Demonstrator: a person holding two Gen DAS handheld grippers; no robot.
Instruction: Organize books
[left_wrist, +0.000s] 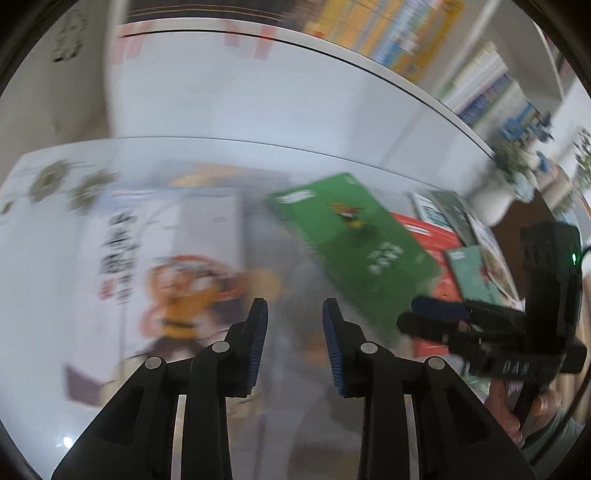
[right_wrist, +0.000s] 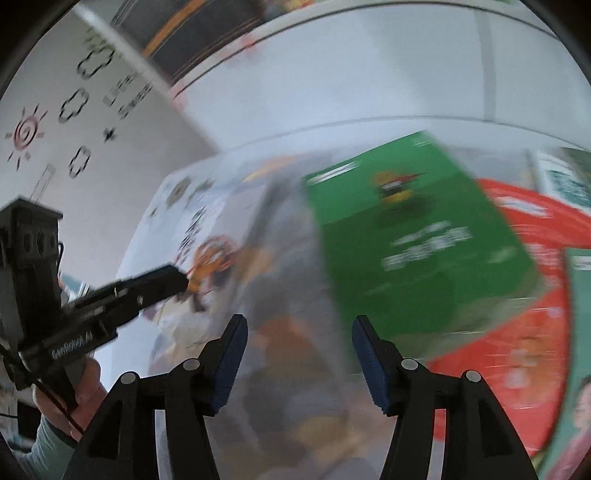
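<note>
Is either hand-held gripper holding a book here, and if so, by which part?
Nothing is held. The left hand-held gripper and right hand-held gripper both stand open over the books, with nothing between the pads.

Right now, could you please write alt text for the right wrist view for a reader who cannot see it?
The right claw hangs open and empty over a white table strewn with books, a flat green paperback book lying just ahead on a red book. The left claw reaches in from the left; the picture is motion-blurred.
</note>
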